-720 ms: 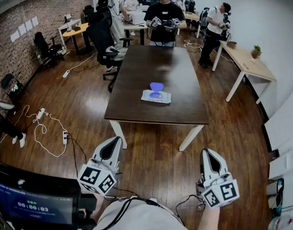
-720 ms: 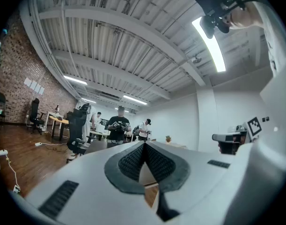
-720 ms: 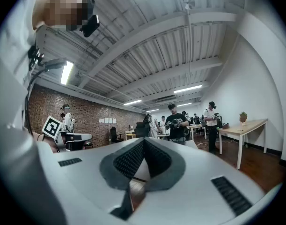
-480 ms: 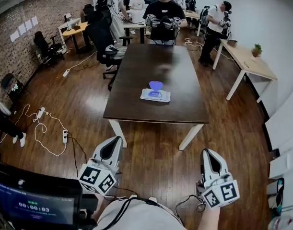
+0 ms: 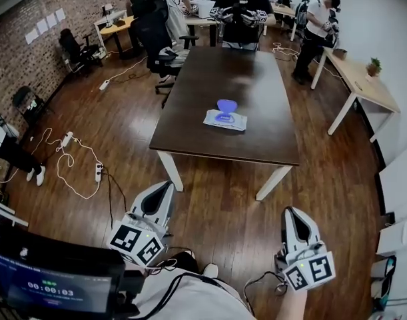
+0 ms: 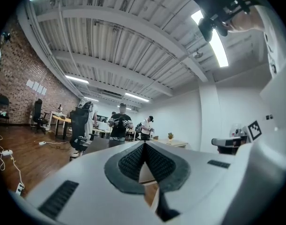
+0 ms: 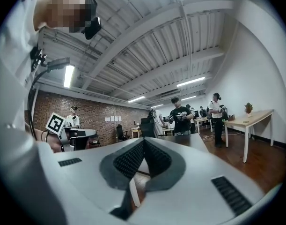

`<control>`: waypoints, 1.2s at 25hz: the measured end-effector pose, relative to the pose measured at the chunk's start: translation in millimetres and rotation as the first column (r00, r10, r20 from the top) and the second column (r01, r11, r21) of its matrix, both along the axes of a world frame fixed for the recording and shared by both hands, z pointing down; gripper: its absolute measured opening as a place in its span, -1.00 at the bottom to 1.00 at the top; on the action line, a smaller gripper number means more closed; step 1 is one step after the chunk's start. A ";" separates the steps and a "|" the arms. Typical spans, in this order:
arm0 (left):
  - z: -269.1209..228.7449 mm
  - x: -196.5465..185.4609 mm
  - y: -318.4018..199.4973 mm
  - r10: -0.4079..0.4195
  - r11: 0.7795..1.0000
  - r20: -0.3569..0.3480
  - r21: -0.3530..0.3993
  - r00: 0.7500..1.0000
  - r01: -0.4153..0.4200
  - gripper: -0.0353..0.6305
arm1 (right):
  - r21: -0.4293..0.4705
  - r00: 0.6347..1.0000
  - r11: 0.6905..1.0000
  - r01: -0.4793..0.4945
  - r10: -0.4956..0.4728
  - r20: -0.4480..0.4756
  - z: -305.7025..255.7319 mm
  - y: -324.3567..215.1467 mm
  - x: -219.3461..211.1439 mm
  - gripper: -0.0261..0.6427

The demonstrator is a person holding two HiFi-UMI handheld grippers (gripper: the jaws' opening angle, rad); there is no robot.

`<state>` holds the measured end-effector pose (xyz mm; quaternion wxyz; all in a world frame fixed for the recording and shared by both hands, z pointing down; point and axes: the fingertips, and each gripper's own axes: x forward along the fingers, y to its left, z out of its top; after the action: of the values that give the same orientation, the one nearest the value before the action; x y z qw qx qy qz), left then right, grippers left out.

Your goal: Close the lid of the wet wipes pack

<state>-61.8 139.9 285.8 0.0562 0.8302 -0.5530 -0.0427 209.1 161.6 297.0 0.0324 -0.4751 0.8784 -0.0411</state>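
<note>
Dark table (image 5: 238,79), black office chair (image 5: 156,37) alongside, white floor cables (image 5: 68,173).

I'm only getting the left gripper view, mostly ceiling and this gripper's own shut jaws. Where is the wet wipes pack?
Observer: The wet wipes pack lies flat on the near half of the dark table, as the head view shows.
Operator: Is its lid down?
Observer: No, the blue lid stands up open at the pack's far edge.
Operator: What is the right gripper doing?
Observer: The right gripper is shut, with nothing between its jaws.
</note>
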 end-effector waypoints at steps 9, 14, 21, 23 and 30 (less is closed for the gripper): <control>24.8 -10.6 -40.2 -0.001 1.000 -0.011 -0.021 1.000 0.001 -0.90 | -0.016 1.000 1.000 0.024 -0.024 -0.014 9.8 -48.0 -11.3 -0.90; 34.7 -25.5 -105.3 0.009 1.000 -0.036 -0.030 0.999 -0.010 -0.90 | -0.033 0.999 0.999 -0.003 0.002 -0.038 14.6 -104.4 -22.9 -0.90; 18.6 -45.9 -228.5 0.059 0.998 -0.045 -0.024 0.997 -0.060 -0.90 | -0.038 0.999 0.999 -0.017 0.015 -0.045 2.7 -213.5 -59.2 -0.90; 17.5 -53.7 -262.5 0.076 0.997 -0.048 -0.028 0.996 -0.077 -0.90 | -0.041 0.999 0.999 -0.022 0.020 -0.037 0.7 -244.1 -71.3 -0.90; 19.3 -73.0 -383.4 0.156 0.987 -0.052 -0.028 0.986 -0.158 -0.90 | -0.040 0.998 0.999 -0.031 0.029 -0.048 -6.2 -358.1 -114.6 -0.90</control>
<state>-134.8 -243.5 305.0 0.0863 0.8688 -0.4850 -0.0499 94.5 -196.5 290.8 0.0027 -0.4897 0.8706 -0.0473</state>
